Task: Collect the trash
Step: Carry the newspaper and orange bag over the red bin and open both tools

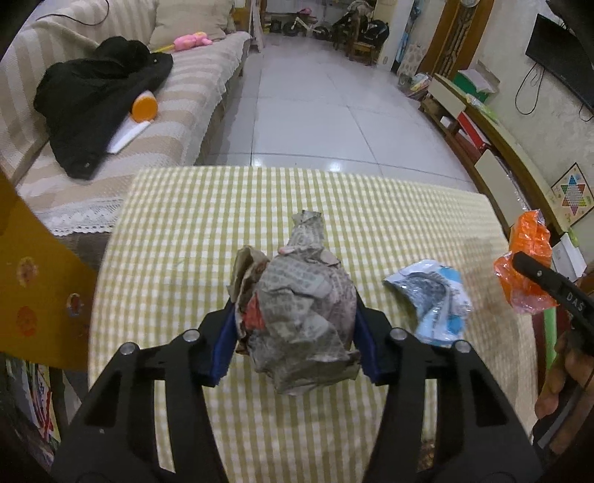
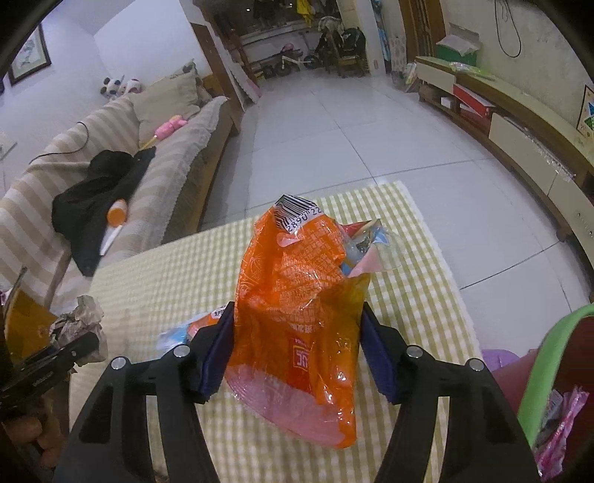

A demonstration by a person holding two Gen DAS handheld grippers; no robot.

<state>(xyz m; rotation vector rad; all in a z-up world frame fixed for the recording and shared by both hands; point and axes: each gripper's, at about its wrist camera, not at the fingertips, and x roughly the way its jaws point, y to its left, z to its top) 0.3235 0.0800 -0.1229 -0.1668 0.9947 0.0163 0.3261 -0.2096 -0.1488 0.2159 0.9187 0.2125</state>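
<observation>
I am pinching the newspaper wad (image 1: pixel 297 315) between the blue pads of my left gripper (image 1: pixel 295 347), above the checked tablecloth (image 1: pixel 185 223). My right gripper (image 2: pixel 299 356) is clamping the orange wrapper (image 2: pixel 297 315) over the same cloth. A blue-white wrapper (image 1: pixel 432 302) is lying on the cloth just right of the wad. A green-rimmed bin (image 2: pixel 542 371) is sitting at the table's right.

Home living rm: striped sofa (image 1: pixel 178 111), wall TV (image 1: pixel 560 59), kids' bikes (image 1: pixel 300 26), tiled floor (image 1: pixel 326 111).
</observation>
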